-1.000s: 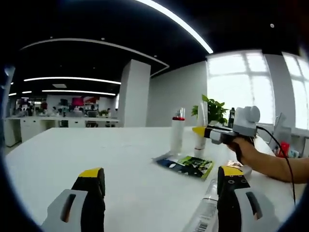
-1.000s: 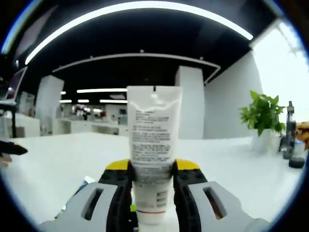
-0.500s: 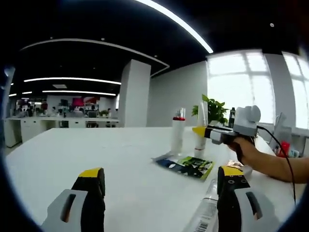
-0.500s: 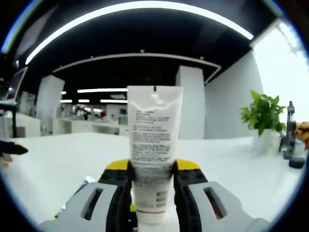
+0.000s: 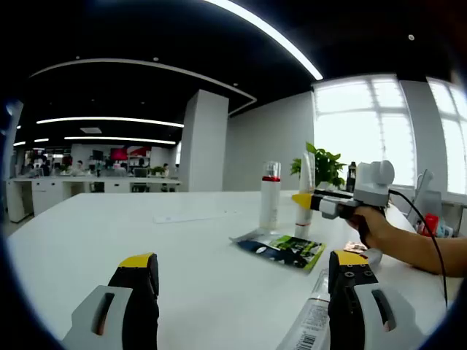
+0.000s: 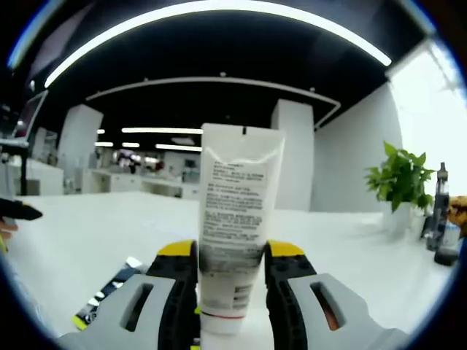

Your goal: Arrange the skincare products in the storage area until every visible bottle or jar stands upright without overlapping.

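Right gripper (image 6: 232,255): clamped on one white tube (image 6: 238,240), upright, cap down on the worktop (image 6: 350,251); left gripper (image 5: 242,281): jaws wide apart, holding nothing, one clear bottle (image 5: 310,321) lying beside its right jaw; beyond: one red-collared bottle (image 5: 270,195) standing, one flat green sachet (image 5: 284,250) lying between; one potted plant (image 6: 400,186) behind.

Daylight floods in from the windows (image 5: 379,124), blown out to white, while the ceiling stays dark apart from glaring light strips (image 5: 263,33). The white worktop (image 5: 197,255) glows evenly. Fisheye bending curves everything near the edges; the far office looks soft.
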{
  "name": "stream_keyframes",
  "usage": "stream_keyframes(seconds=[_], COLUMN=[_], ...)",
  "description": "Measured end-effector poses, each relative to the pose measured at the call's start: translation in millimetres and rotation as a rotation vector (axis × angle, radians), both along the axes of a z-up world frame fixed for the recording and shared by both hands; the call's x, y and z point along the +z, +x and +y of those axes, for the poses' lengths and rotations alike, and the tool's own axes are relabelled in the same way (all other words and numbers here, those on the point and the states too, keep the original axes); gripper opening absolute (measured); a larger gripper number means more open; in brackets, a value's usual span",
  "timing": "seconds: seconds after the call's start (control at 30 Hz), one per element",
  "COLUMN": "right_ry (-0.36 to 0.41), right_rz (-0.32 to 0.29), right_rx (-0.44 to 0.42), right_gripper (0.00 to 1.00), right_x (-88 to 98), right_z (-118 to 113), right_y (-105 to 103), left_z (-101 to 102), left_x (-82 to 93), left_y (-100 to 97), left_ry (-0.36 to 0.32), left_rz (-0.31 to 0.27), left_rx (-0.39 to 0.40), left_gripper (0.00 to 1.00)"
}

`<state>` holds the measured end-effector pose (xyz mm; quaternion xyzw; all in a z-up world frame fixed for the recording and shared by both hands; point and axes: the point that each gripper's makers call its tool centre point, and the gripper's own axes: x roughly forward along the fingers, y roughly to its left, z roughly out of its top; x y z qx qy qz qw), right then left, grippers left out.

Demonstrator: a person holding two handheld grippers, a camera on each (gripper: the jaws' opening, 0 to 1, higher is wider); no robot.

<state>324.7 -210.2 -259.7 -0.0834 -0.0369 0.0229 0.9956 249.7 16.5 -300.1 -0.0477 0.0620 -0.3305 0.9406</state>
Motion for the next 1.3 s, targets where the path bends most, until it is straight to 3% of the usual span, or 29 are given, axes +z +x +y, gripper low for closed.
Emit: stream_keyframes(seconds=[0.1, 0.17, 0.43, 0.77, 1.07, 1.3], right_ry=[0.001, 0.021, 0.197, 0.311, 0.335, 0.163], right_rz=[0.024, 0.038, 0.086, 0.103, 0.109, 0.252], right_rx=[0.004, 0.007, -0.005, -0.055, -0.111, -0.090], right_gripper=[0.46, 0.58, 0.99, 1.00, 0.99, 1.00], right_x=[-6.1, -9.2, -18.7, -20.4, -6.5, -21.8], right_z=[0.2, -0.5, -12.6, -31.2, -41.2, -29.7], right_y=[2.2, 3.4, 4.4, -1.9, -17.3, -36.5], left_z=[0.3, 0.3, 2.2, 1.5, 1.4, 3.6], left_x=[-0.1, -0.5, -0.3, -1.6, -2.3, -5.6], left_y=[0.3, -0.2, 4.4, 4.2, 4.5, 4.8], left_ry=[0.002, 0.000, 0.002, 0.005, -0.003, 0.004], left_rz=[0.000, 0.001, 0.003, 0.008, 0.012, 0.018], left_rx=[0.001, 0.001, 0.001, 0.000, -0.003, 0.005], left_gripper=[1.00, 1.00, 1.00, 0.99, 1.00, 1.00])
